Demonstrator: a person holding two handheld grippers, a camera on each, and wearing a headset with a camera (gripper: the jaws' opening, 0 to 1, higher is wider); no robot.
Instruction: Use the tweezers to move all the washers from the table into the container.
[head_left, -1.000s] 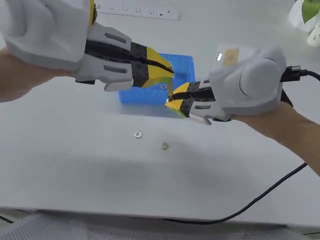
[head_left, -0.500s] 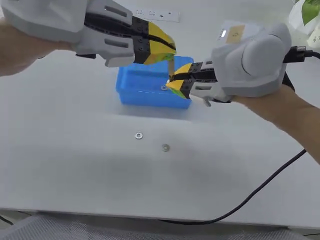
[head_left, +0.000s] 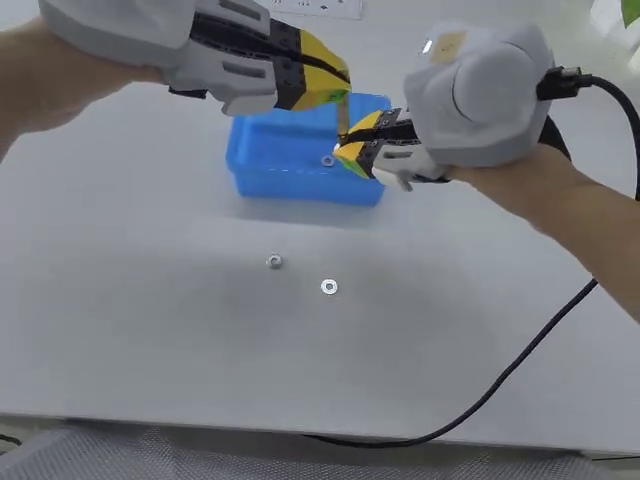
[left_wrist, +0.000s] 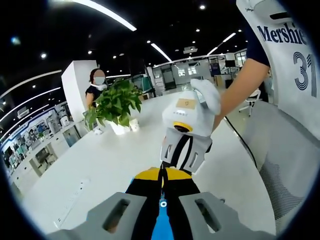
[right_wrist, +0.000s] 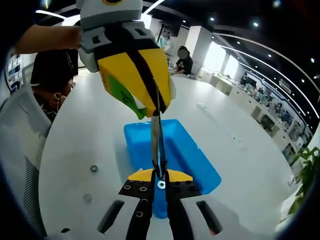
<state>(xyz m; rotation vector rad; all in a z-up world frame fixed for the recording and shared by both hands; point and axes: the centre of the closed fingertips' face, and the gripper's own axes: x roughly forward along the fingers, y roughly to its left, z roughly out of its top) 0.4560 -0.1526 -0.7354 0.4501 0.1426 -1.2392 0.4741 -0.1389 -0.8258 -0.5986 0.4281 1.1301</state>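
A blue container (head_left: 270, 160) stands on the white table, with one washer (head_left: 327, 160) lying inside. Two more washers (head_left: 274, 261) (head_left: 329, 287) rest on the table in front of it. Thin metal tweezers (head_left: 342, 122) run upright between both grippers above the container's right end. My left gripper (head_left: 335, 85) is shut on their upper part and my right gripper (head_left: 352, 152) is shut on their lower end. In the right gripper view the tweezers (right_wrist: 157, 135) come down from the left gripper (right_wrist: 135, 70) into my right gripper (right_wrist: 160, 176), over the container (right_wrist: 185, 150).
A black cable (head_left: 520, 360) trails from the right gripper across the table toward its front edge. A white power strip (head_left: 320, 8) lies at the far side. A potted plant (left_wrist: 117, 102) stands further off on the table.
Both grippers, still joined on the tweezers, have moved away from the container's front right edge to above its right end. The washers have not moved.
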